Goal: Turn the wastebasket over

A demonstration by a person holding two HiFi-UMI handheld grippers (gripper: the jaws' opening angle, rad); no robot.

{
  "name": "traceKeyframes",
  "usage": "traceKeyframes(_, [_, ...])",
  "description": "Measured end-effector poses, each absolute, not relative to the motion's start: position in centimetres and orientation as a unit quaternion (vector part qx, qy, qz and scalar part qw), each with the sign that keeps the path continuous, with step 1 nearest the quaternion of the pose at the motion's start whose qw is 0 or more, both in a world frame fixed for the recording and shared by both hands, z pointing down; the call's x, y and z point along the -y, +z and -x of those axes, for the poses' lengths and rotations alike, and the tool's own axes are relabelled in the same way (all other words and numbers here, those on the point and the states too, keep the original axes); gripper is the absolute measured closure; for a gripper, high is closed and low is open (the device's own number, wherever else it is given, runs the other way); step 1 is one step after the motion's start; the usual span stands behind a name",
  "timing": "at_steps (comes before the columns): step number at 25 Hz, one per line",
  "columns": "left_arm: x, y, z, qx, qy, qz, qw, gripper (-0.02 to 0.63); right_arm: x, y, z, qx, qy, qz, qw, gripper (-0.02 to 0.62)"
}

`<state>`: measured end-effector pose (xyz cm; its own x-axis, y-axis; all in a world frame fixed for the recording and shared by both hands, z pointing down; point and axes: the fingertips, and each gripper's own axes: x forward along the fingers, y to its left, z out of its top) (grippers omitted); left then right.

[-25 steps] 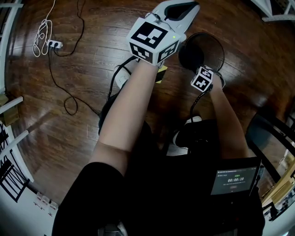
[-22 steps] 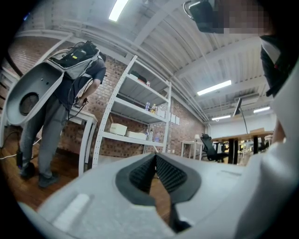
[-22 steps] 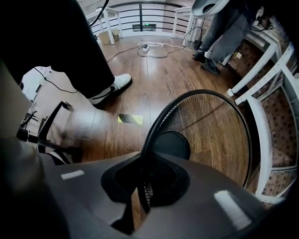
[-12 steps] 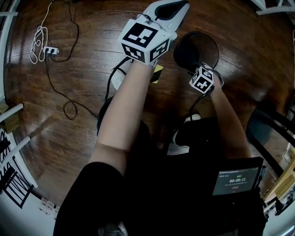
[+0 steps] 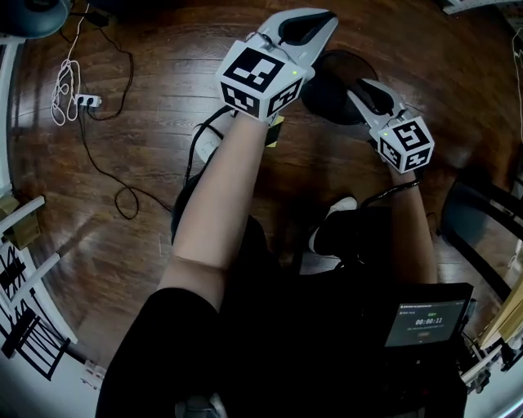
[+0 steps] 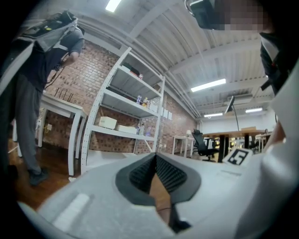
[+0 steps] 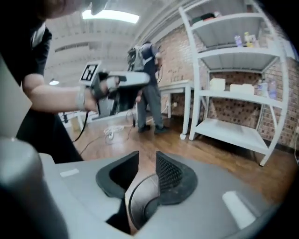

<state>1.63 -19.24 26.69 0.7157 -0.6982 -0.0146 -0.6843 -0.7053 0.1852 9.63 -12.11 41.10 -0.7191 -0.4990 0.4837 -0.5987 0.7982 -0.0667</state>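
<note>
Since the earlier frame we have lifted the right gripper point(image 5: 364, 90) clear of the wastebasket point(image 5: 327, 88). Its fingers have just been opening, then easing in slightly, and now stand spread with nothing pinched. The wastebasket sits on the wooden floor point(image 5: 163, 180), below and between both grippers, and the left gripper point(image 5: 309, 26) holds its fingers pressed together at the tips, empty.

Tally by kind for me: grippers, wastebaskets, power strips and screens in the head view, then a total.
Grippers: 2 (left gripper, right gripper)
Wastebasket: 1
Power strip: 1
Screen: 1
Total: 5
</note>
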Motion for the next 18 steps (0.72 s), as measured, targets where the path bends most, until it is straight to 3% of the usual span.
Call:
traceKeyframes(3, [18.1, 27.4, -2.7, 0.365, -0.023, -0.928, 0.076, 0.603, 13.7, 36.2, -11.8, 0.921, 0.097, -0.359, 0.119, 0.556])
traceKeyframes(6, [17.0, 28.2, -3.8, 0.355, -0.015, -0.932, 0.076, 0.603, 13.8, 34.8, -13.4, 0.915, 0.11, -0.383, 0.058, 0.578])
traceKeyframes(18, [10.0, 29.0, -11.0, 0.294, 0.016, -0.954, 0.061, 0.603, 9.2, 26.1, -16.1, 0.922, 0.05, -0.383, -0.014, 0.583])
